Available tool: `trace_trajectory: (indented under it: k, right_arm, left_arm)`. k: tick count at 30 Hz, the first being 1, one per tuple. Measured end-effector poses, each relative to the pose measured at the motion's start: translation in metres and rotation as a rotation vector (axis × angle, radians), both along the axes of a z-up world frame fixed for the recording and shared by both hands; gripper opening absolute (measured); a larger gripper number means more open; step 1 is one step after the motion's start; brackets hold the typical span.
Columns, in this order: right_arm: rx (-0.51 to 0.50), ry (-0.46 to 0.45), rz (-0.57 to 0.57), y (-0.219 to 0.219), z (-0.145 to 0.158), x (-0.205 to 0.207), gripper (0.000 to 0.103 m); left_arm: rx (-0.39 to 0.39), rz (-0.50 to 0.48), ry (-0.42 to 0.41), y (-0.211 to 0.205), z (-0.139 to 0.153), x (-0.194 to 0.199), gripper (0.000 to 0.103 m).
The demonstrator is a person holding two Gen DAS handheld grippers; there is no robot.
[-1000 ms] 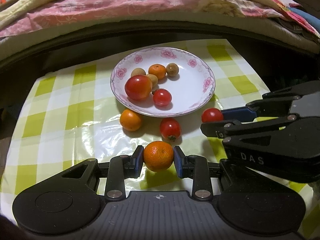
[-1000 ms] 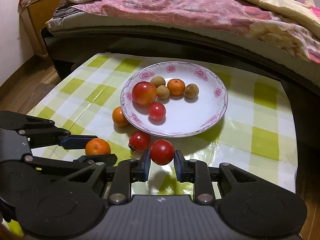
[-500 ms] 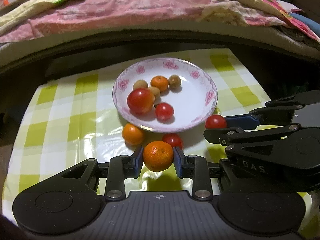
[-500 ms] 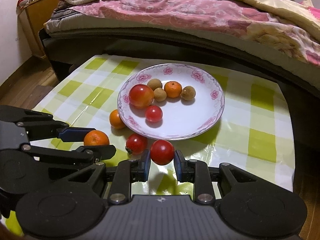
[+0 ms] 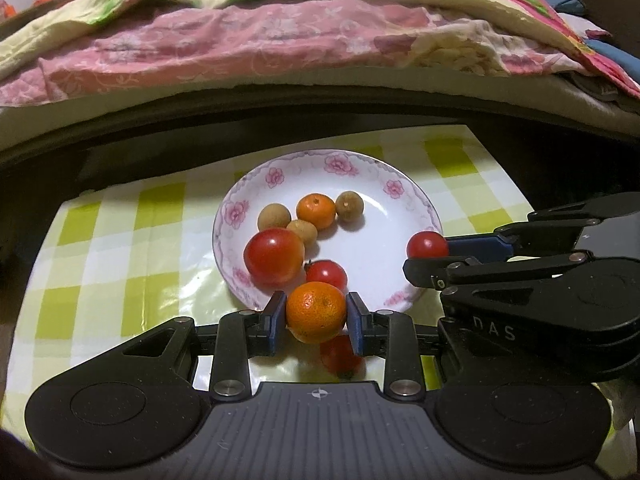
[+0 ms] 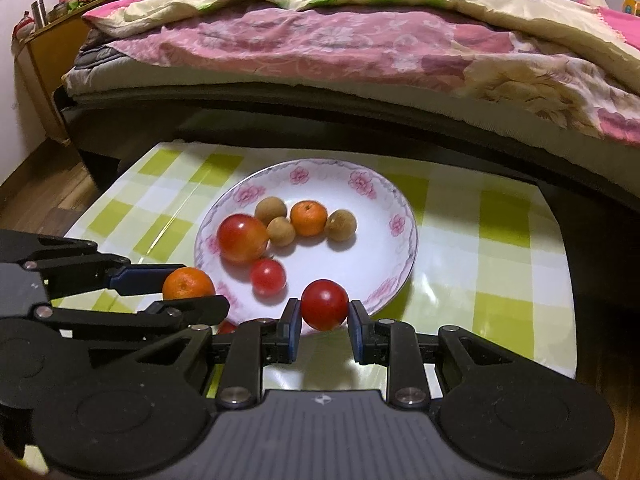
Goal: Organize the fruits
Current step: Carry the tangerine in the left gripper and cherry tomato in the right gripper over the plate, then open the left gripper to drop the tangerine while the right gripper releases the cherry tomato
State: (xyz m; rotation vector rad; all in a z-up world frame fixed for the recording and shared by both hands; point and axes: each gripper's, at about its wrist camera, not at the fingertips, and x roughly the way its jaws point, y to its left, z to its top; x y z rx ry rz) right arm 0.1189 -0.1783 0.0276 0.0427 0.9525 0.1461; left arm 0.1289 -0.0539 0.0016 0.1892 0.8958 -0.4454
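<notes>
Both wrist views low, near, sharing plate (image 5: 416, 204).

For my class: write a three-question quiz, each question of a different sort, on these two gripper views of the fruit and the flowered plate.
1. True or false: the left gripper holds a tangerine.
2. What does the right gripper hold? A) a longan B) a small tomato C) nothing
3. Fill in: the number of brown longans lying on the plate is ___.

Key
1. True; its fingers clamp the tangerine at the plate's near rim.
2. B; the small tomato sits between its fingers.
3. Three, beside a large tomato, a second small tomato and a second tangerine.
</notes>
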Motion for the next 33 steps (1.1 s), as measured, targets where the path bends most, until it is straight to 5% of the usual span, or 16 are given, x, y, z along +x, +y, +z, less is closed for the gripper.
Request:
trace_trajectory:
  k: [33]
  right_arm:
    - [0.03, 0.007, -0.061, -0.017, -0.034, 0.056, 0.031]
  left_arm:
    - [-0.061, 0.055, -0.001, -0.005, -0.019, 0.045, 0.041]
